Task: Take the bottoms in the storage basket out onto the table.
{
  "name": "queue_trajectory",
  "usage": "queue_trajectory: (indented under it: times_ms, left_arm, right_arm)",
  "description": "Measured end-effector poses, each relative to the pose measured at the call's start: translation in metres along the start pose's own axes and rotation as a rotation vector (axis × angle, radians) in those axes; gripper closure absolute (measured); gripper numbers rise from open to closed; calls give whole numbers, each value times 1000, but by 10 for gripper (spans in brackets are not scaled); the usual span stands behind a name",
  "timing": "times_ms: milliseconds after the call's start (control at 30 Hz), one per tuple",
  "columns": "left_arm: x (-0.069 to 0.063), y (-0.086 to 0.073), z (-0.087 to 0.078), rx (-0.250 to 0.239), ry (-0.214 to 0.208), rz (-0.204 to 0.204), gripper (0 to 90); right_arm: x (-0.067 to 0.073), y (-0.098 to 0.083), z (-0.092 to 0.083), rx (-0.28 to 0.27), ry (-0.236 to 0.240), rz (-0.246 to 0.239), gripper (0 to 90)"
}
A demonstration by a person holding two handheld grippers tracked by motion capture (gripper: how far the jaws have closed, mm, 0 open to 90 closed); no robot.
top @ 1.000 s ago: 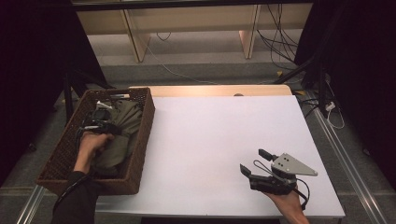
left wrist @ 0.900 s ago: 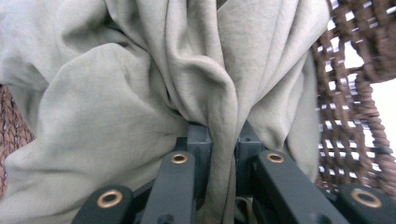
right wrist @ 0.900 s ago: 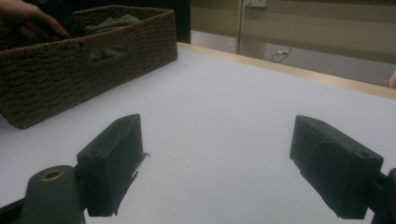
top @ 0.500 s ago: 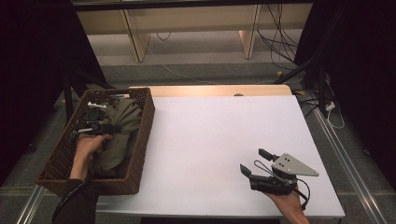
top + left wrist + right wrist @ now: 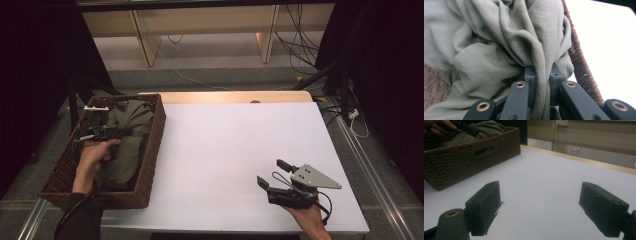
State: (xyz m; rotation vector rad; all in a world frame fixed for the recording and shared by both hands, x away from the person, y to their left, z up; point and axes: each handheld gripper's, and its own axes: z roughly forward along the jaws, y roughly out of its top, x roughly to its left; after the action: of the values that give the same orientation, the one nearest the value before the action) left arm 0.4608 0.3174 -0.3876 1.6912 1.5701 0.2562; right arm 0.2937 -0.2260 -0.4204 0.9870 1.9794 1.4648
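Fingers of the left gripper (image 5: 541, 82) are clamped on a fold of the cloth (image 5: 499, 45) in the basket (image 5: 150, 150); lifted straight up, snags are avoided. Right gripper (image 5: 541, 212) fingers are apart over the desk (image 5: 240, 145).

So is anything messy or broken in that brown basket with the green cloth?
Nothing looks broken or spilled. The olive-green cloth lies crumpled in the brown wicker basket, not folded, with one fold pinched in the left gripper. The right gripper is open over the bare white table.
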Motion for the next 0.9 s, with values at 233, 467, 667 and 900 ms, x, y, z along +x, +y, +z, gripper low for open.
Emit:
queue_trajectory:
  times_ms: [233,467,667,900]
  left_arm:
    - [-9,4,-5,-54,-85,-18,818]
    - [-16,7,-11,-97,-124,-27,822]
    - [-19,9,-16,-128,-154,-40,823]
    - [-22,11,-20,-156,-180,-48,825]
  right_arm:
    - [0,0,0,1,-2,2,184]
    - [-1,0,0,-3,-1,4,184]
    - [-1,0,0,-3,-2,5,184]
    - [-1,0,0,-4,-3,8,184]
